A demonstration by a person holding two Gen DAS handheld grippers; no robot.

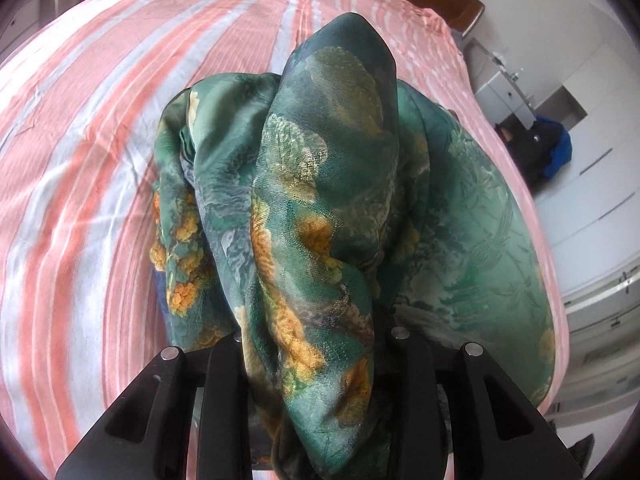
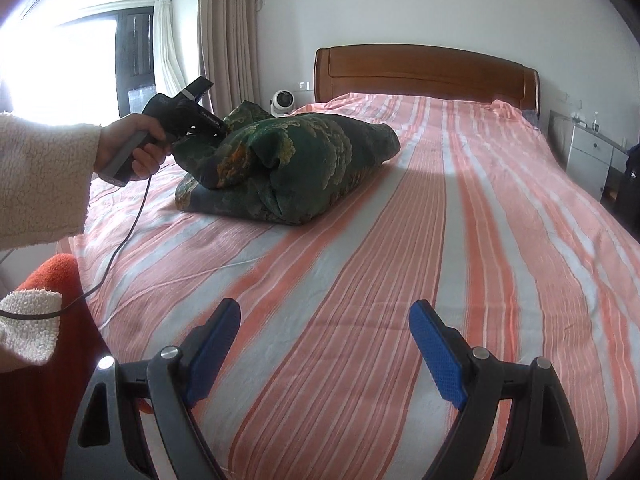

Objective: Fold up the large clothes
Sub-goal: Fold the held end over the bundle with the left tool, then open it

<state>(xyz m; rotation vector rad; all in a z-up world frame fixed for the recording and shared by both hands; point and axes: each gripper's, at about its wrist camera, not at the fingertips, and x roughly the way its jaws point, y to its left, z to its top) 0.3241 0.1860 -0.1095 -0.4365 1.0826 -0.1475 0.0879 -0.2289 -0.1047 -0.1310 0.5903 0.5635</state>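
Left fingers pinch green garment; right fingers gape apart.

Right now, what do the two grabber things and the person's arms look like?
The right hand-held gripper has black arms with shiny rivets and bumpy blue pads. The left hand-held gripper is black with a grey handle and a thin black cable. The sleeve is fluffy cream fleece.

The right gripper has black arms with silver screw heads and blue ribbed pads. The left gripper has a black body, grey handle and trailing black cable. The person's sleeve is cream fleece.
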